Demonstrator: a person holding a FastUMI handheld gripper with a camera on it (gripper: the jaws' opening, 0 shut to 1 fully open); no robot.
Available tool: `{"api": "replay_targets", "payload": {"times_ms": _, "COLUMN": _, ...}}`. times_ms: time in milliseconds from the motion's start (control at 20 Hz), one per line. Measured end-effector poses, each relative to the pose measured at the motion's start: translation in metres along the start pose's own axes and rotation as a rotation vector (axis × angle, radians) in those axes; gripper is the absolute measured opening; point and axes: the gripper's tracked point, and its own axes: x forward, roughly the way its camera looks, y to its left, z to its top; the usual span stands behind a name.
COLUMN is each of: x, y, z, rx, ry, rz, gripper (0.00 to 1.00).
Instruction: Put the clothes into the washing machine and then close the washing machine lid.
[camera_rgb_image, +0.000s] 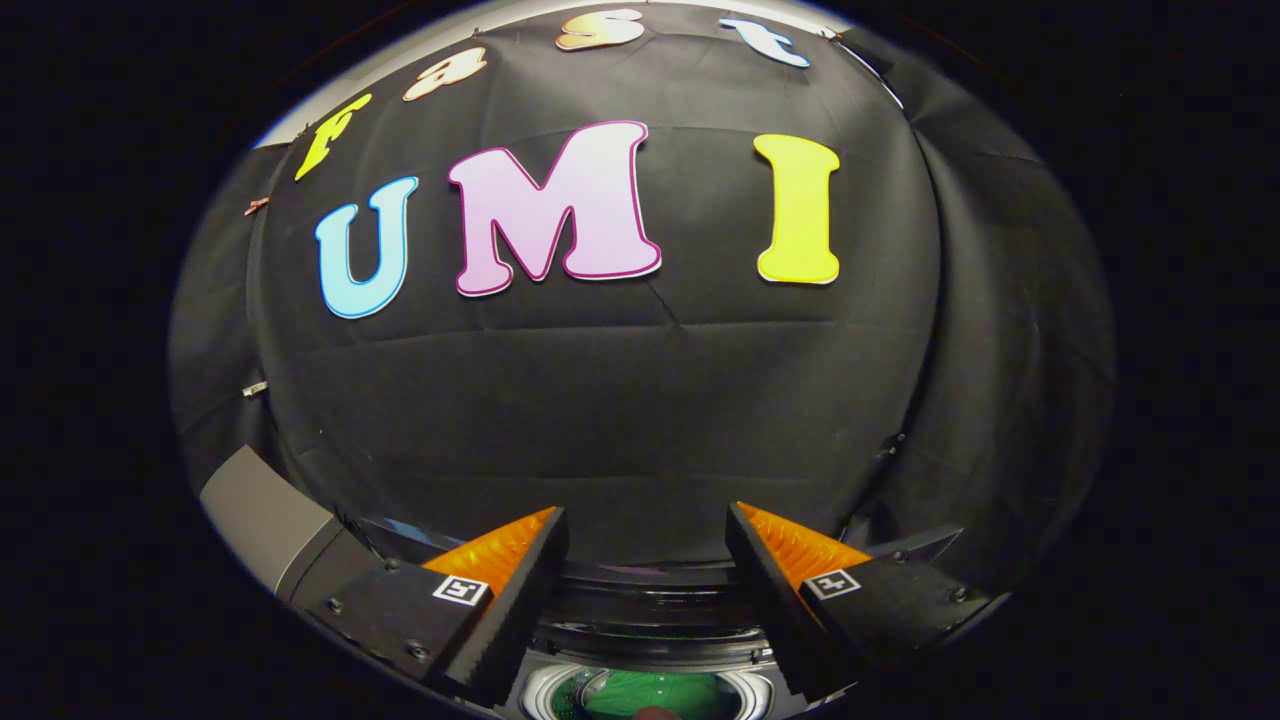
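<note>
My gripper (648, 535) is held high, its two fingers spread apart with nothing between them. It points at the black cloth wall. Below and between the fingers I look down into the washing machine's round drum opening (545, 690). A green garment (655, 692) lies inside the drum. The raised lid (650, 610) shows as a dark, glossy band just beyond the opening, leaning back toward the wall. The fingers stand above the drum and touch neither the garment nor the lid.
A grey corner of the washing machine's body (262, 515) shows to the left of the fingers. The black cloth wall (640, 400) stands close behind the machine and wraps round on the right.
</note>
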Motion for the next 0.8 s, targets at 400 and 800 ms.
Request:
{"api": "replay_targets", "payload": {"times_ms": 400, "x": -0.014, "y": 0.003, "z": -0.003, "rx": -0.015, "ry": -0.013, "rz": 0.021, "gripper": 1.00}}
{"api": "replay_targets", "payload": {"times_ms": 800, "x": -0.026, "y": 0.003, "z": -0.007, "rx": -0.014, "ry": -0.021, "rz": 0.056, "gripper": 1.00}}
